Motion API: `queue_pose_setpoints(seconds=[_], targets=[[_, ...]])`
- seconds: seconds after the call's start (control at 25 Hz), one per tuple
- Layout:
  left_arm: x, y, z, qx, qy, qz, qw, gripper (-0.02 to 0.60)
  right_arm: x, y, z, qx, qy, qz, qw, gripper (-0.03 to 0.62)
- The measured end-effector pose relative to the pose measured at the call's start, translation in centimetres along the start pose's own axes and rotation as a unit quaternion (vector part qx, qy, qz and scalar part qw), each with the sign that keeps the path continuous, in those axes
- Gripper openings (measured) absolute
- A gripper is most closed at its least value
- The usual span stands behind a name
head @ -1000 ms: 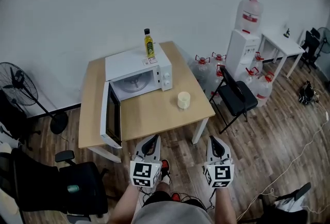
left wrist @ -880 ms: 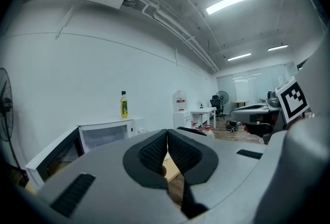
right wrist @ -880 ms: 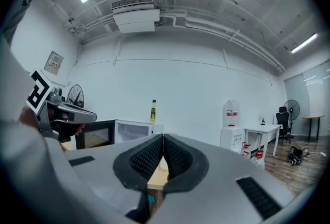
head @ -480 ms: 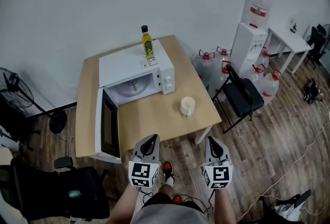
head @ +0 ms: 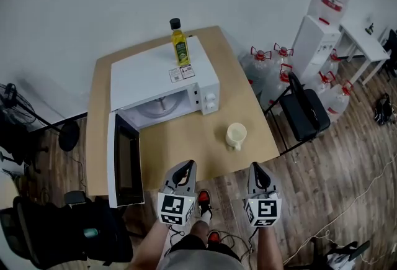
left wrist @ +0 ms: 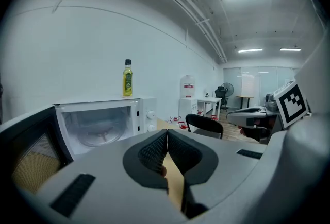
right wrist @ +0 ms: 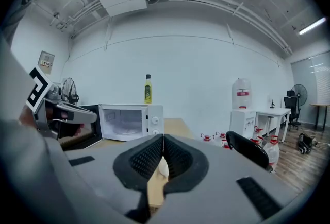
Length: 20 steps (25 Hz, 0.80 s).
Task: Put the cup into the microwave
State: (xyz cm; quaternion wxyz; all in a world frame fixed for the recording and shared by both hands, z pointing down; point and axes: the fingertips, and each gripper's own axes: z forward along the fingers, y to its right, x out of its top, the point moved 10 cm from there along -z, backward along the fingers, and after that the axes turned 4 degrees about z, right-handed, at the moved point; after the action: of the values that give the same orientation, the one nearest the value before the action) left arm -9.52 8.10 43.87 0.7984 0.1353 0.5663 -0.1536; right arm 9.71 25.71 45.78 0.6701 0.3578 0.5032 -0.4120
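Shoes (head: pixel 203 199): red and black, on the wood floor (head: pixel 322 188), low in the head view by the person's legs.
Left tool (head: pixel 184 166): its two jaws are pressed together at the tips with nothing between them. It is held over the floor, just short of the near edge of the tabletop (head: pixel 186 138), and points at the open door.
Right tool (head: pixel 256 167): its jaws are pressed together too, and it holds nothing. It sits beside the left one, a bit apart, and points at the right end of the tabletop.
Cup (head: pixel 236 136): cream colour, standing up on the tabletop near the front right corner. It is out in front of the microwave and to its right, not touching it. In the right gripper view a pale bit of it peeks out behind the closed tips.
Door (head: pixel 124 160): black inside, swung wide open to the left, reaching the near edge of the tabletop.
Microwave (head: pixel 164 85): white, on the back left part of the tabletop. A round glass plate shows inside.
Bottle (head: pixel 180 44): yellow with a black cap, standing on top of the microwave.
Chair (head: pixel 307 115): black, on the floor just right of the tabletop.
Water jugs (head: pixel 260 70): clear with red handles, on the floor behind the chair.
Water machine (head: pixel 322 27): white, with a big jug on top, by the wall.
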Motion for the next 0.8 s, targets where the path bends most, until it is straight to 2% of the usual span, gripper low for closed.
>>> queue_pose_setpoints(seconds=[0.44,0.72,0.8], targets=[[-3.1,-3.5,6.8,-0.006,-0.041,-0.018,0.999,0.023,-3.9,1.5,7.3,-0.008,-0.05,0.018,0.999,0.018],[-4.2,-4.4,8.8,-0.012,-0.056,-0.02,0.9982,0.023,-6.0,1.8,9.9,-0.005,-0.071,0.034,0.997,0.02],[-4.5,-4.5,9.1,-0.013,-0.061,-0.02,0.9979,0.023,-6.4,1.7,10.4,0.0,-0.075,0.036,0.997,0.043]])
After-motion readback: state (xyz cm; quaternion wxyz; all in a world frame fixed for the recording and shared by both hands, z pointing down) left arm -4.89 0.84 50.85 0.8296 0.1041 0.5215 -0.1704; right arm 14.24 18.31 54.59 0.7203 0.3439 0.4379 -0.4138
